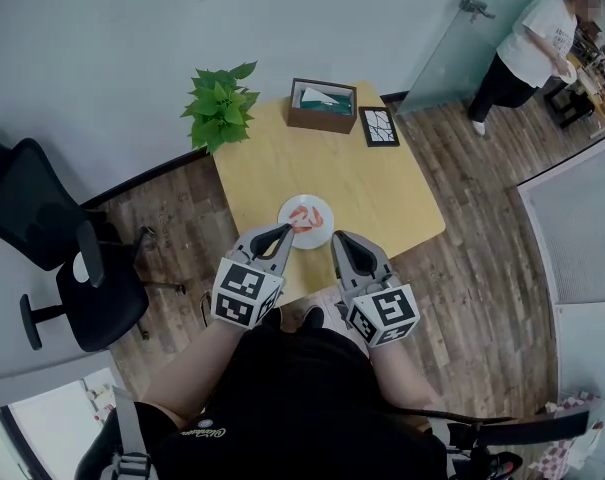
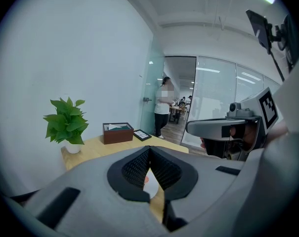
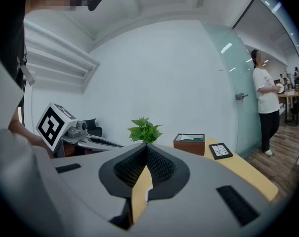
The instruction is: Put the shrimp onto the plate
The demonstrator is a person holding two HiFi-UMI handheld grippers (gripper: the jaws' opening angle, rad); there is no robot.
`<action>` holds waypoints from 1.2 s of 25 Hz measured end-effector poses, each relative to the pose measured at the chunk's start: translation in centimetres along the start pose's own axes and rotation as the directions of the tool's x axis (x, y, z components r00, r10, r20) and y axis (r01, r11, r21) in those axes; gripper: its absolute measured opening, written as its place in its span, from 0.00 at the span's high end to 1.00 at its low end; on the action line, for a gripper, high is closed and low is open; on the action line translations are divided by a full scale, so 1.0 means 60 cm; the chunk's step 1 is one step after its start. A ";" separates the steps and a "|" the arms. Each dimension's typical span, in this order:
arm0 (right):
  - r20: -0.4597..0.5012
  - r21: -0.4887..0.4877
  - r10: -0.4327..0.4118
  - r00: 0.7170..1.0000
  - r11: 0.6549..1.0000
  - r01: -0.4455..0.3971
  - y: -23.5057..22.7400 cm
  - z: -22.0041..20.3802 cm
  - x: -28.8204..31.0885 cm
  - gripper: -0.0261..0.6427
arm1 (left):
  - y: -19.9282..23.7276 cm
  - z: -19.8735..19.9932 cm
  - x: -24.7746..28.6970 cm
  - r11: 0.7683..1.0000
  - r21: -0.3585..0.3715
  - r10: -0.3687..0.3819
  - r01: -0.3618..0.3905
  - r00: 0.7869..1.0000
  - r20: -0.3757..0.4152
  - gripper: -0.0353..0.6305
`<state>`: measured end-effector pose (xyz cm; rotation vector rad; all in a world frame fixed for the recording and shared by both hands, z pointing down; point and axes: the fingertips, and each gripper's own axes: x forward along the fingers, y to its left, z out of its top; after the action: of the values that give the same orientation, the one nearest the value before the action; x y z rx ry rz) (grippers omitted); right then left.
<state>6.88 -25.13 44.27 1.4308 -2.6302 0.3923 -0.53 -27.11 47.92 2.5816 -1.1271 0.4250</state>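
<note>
No legible txt; shirt logo (image 1: 204,431) too small to read.

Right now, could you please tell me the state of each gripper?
Left gripper: closed, jaw tips together, holding nothing.
Right gripper: closed, jaw tips together, holding nothing.

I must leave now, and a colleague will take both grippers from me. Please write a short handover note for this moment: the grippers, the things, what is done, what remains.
Left gripper: shut, empty, its tip at the left rim of the plate; I cannot tell whether it touches.
Right gripper: shut, empty, just right of the plate.
Shrimp: orange pieces lying on the white plate, near the front edge of the wooden table.
Done: the shrimp appear to be on the plate; none shows elsewhere on the table.
Left: probably only to draw both grippers back. The pieces are too small to count.
</note>
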 end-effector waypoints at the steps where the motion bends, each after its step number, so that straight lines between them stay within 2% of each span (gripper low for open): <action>1: -0.001 -0.002 -0.004 1.000 1.000 0.004 -0.001 0.000 0.000 0.96 | 0.000 0.003 -0.001 1.000 0.001 0.001 -0.001 1.000 0.005 0.94; 11: 0.017 -0.014 -0.008 1.000 1.000 0.008 0.004 0.007 -0.005 0.96 | -0.004 0.024 -0.016 1.000 0.014 0.003 -0.004 0.999 0.040 0.94; 30: 0.001 -0.019 -0.015 1.000 1.000 0.015 0.008 -0.003 -0.013 0.96 | -0.010 0.014 -0.027 1.000 0.015 -0.008 0.008 1.000 0.025 0.94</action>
<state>6.89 -24.22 44.18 1.4444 -2.6145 0.3640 -1.02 -25.95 46.47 2.6100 -1.1252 0.4017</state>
